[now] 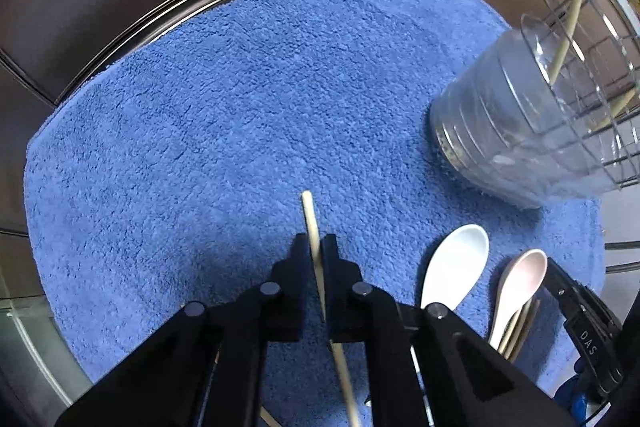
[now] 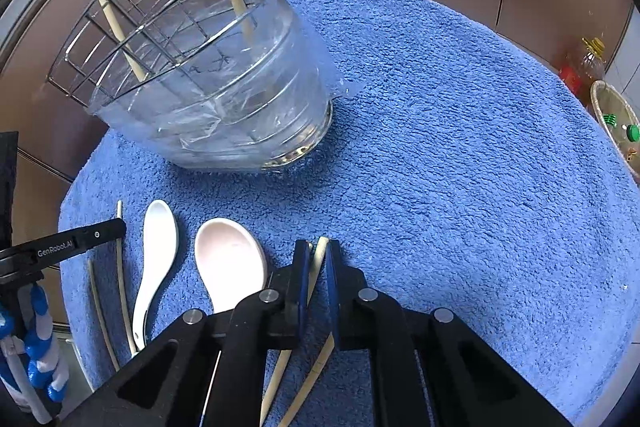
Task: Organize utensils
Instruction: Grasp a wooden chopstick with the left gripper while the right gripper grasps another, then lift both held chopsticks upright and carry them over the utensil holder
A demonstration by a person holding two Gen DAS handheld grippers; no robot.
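On the black finger of my left gripper [image 2: 64, 245], seen at the left edge of my right wrist view, I can read "GenRobot.AI" in pale letters along its side. In my left wrist view, the black finger of my right gripper [image 1: 580, 323] comes in from the lower right edge, and I can make out the pale letters "DAS" on a small plate on its side; any letters beyond those I cannot tell. On the clear plastic sleeve around the wire utensil basket [image 2: 224, 95] there are faint dark pen marks, which I cannot read.
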